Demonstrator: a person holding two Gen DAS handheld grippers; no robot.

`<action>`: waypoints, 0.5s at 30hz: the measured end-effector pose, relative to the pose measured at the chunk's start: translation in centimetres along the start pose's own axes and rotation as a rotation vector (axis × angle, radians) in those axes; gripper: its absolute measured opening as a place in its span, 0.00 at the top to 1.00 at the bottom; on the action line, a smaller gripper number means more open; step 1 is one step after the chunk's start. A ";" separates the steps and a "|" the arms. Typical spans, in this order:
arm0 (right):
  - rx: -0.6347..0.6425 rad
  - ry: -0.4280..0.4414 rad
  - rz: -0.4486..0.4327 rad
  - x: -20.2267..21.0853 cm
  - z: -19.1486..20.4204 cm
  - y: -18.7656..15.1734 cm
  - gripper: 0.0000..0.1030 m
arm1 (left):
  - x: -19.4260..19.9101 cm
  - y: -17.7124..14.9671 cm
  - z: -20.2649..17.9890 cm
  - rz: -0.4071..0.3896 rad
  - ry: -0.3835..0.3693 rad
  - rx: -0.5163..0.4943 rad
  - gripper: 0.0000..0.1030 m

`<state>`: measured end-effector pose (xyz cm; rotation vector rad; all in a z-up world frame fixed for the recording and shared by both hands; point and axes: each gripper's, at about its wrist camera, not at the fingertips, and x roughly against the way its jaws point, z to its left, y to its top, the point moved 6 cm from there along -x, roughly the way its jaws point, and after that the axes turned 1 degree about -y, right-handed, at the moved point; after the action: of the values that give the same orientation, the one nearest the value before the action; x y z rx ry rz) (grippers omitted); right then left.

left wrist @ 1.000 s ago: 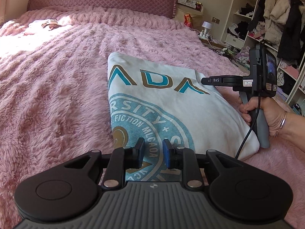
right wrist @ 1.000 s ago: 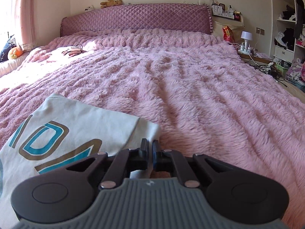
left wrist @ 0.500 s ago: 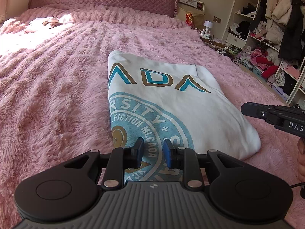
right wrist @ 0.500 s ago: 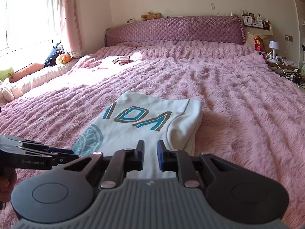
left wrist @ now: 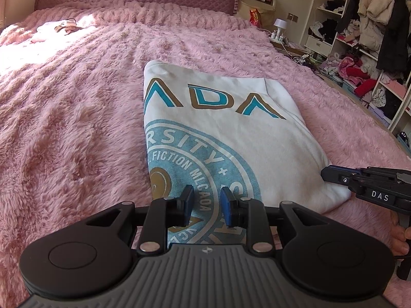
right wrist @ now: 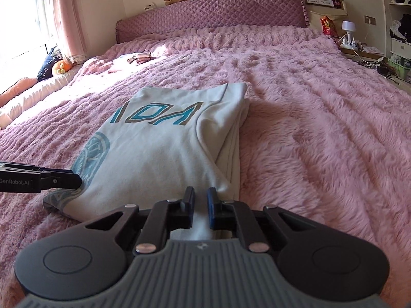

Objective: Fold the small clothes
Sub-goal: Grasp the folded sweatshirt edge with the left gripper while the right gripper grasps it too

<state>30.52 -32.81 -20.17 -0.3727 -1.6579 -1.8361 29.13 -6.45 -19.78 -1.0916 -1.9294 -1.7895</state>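
Rightward, open shelves [left wrist: 370, 51] hold jumbled clothes [left wrist: 359, 69].

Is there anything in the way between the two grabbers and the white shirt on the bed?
Nothing visible. The left gripper and the right gripper are both right at the near edge of the folded white shirt, with only bare pink blanket around it.
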 end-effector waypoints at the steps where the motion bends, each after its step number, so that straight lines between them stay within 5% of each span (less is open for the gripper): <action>1: 0.003 -0.003 0.004 0.0 0.1 0.1 0.98 | 0.0 0.0 0.0 0.004 0.004 0.000 0.71; 9: -0.006 0.022 -0.056 2.9 1.7 2.0 0.88 | 1.2 1.0 -0.6 0.005 0.035 -0.012 0.69; 15: 0.017 0.088 -0.057 4.2 4.2 2.5 0.86 | 4.4 1.1 -1.4 -0.058 -0.020 -0.004 0.60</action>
<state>27.97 -29.88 -15.00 -0.2362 -1.6387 -1.8512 26.60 -6.38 -15.78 -1.0698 -1.9892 -1.8195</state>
